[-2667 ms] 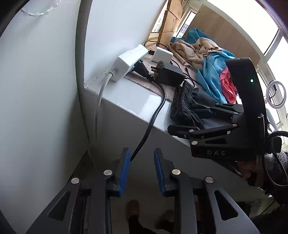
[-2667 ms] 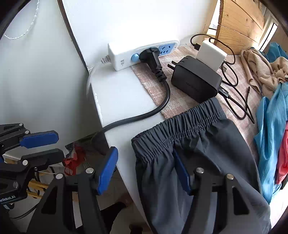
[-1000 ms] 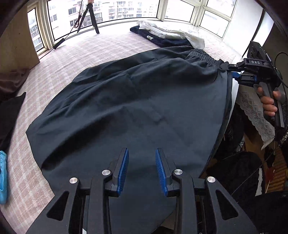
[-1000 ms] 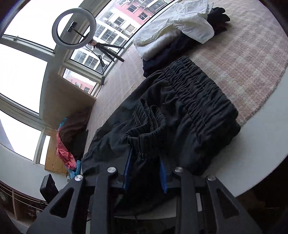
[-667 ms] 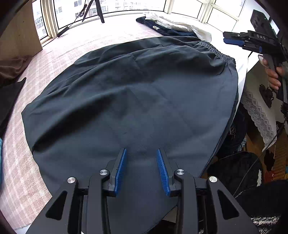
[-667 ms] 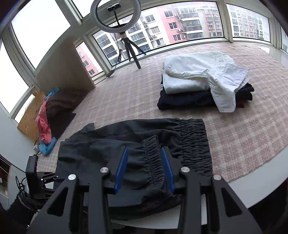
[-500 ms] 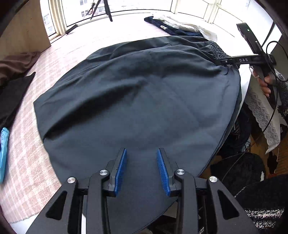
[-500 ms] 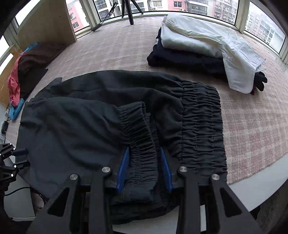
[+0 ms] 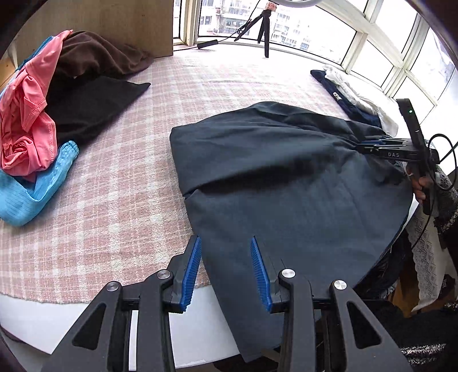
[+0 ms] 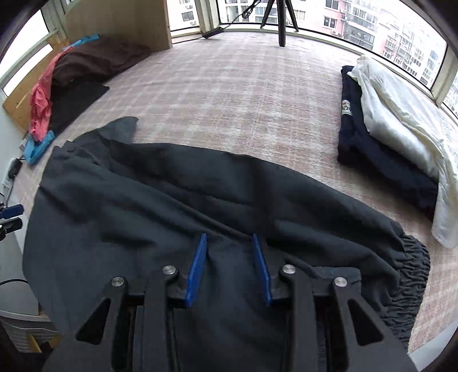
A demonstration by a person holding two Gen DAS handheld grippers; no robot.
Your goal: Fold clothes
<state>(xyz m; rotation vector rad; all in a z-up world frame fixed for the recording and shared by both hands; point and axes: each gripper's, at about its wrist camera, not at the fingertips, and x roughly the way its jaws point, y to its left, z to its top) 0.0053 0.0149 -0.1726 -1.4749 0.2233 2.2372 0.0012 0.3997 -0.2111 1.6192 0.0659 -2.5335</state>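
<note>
Dark grey shorts [image 9: 286, 183] lie spread on the pink checked cloth, with one edge hanging over the table's front. My left gripper [image 9: 226, 243] is open, its blue pads over the near leg hem of the shorts. My right gripper [image 10: 229, 243] is open, resting on the shorts [image 10: 171, 206] near the elastic waistband [image 10: 412, 274]. In the left wrist view the right gripper [image 9: 369, 143] lies flat at the waistband end.
A pile of pink, blue, brown and black clothes [image 9: 37, 120] lies at the left. A folded stack of navy and white garments [image 10: 386, 128] lies at the right. A tripod [image 10: 280, 20] stands by the windows. The table's white front edge [image 9: 57, 312] is close below me.
The right gripper held the bunched waistband and has let it go; its pads stand apart over flat cloth. The left gripper has swung left, so the clothes pile shows.
</note>
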